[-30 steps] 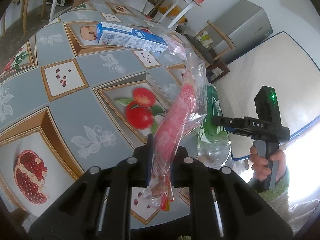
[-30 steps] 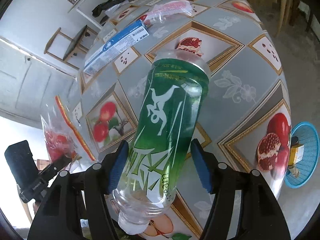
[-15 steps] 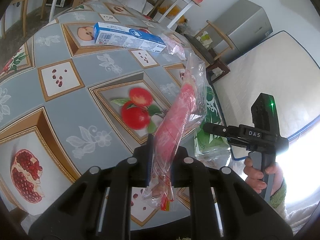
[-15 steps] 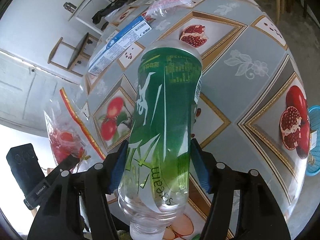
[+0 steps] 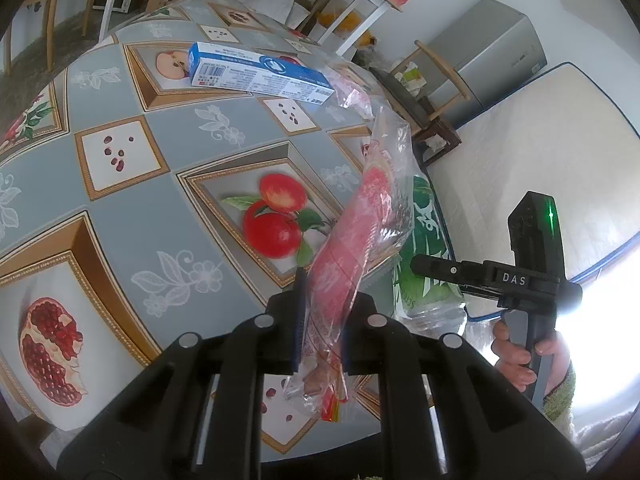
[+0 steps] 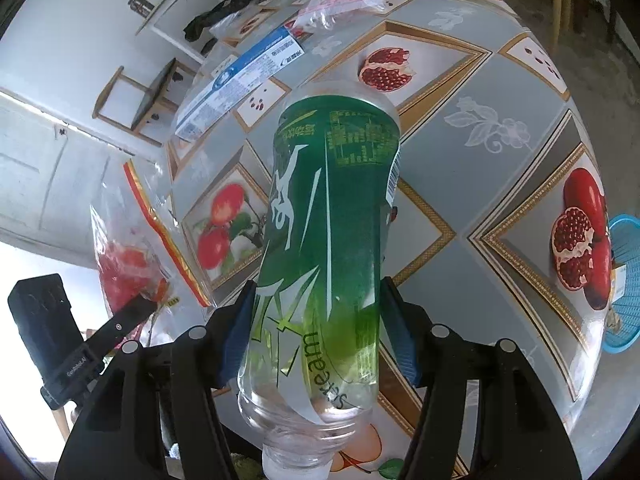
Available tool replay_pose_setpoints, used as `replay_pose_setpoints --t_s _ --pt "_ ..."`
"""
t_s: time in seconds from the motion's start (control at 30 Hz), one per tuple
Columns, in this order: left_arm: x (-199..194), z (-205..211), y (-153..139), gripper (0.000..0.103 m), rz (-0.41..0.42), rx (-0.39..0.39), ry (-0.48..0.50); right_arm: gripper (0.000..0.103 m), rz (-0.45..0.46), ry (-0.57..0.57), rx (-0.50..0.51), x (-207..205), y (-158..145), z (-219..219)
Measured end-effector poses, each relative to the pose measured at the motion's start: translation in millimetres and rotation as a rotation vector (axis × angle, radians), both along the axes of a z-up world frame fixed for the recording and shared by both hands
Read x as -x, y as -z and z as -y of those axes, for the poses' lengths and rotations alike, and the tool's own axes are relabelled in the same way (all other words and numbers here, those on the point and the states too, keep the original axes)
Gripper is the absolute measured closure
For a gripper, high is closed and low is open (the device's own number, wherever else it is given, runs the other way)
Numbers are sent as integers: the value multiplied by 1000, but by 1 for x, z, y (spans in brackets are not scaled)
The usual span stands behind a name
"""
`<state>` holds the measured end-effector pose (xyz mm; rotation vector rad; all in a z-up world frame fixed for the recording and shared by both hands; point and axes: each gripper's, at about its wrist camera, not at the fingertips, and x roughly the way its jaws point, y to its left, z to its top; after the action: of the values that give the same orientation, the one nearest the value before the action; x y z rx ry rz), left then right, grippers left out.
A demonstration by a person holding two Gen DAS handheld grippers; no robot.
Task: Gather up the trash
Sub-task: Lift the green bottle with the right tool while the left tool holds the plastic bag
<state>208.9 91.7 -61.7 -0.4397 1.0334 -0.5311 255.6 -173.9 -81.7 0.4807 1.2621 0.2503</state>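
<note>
My left gripper (image 5: pixel 323 322) is shut on a clear plastic snack wrapper with red print (image 5: pixel 360 232), held up above the table's near edge. My right gripper (image 6: pixel 320 332) is shut on an empty plastic bottle with a green label (image 6: pixel 332 216); the bottle's neck points back toward the camera. In the left wrist view the bottle (image 5: pixel 424 264) and the right gripper's body show to the right of the wrapper, with a person's hand (image 5: pixel 520 360) on the handle. In the right wrist view the wrapper (image 6: pixel 128 256) hangs at the left. A blue and white carton (image 5: pixel 256 72) lies on the table farther off.
The table wears a grey cloth with fruit pictures (image 5: pixel 180 168). A second clear wrapper with pink print (image 6: pixel 344 0) lies beyond the carton (image 6: pixel 240 80). A blue basket (image 6: pixel 624 280) stands on the floor at the table's right. Chairs, shelves and a mattress surround the table.
The bottle has swung more upright in the right gripper's view. The left gripper and its wrapper have stayed put.
</note>
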Motion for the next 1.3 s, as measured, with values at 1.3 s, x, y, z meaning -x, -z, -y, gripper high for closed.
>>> replay_pose_setpoints --t_s 1.3 --pt "6 9 -11 91 21 -21 1 44 49 26 -104 26 -9 20"
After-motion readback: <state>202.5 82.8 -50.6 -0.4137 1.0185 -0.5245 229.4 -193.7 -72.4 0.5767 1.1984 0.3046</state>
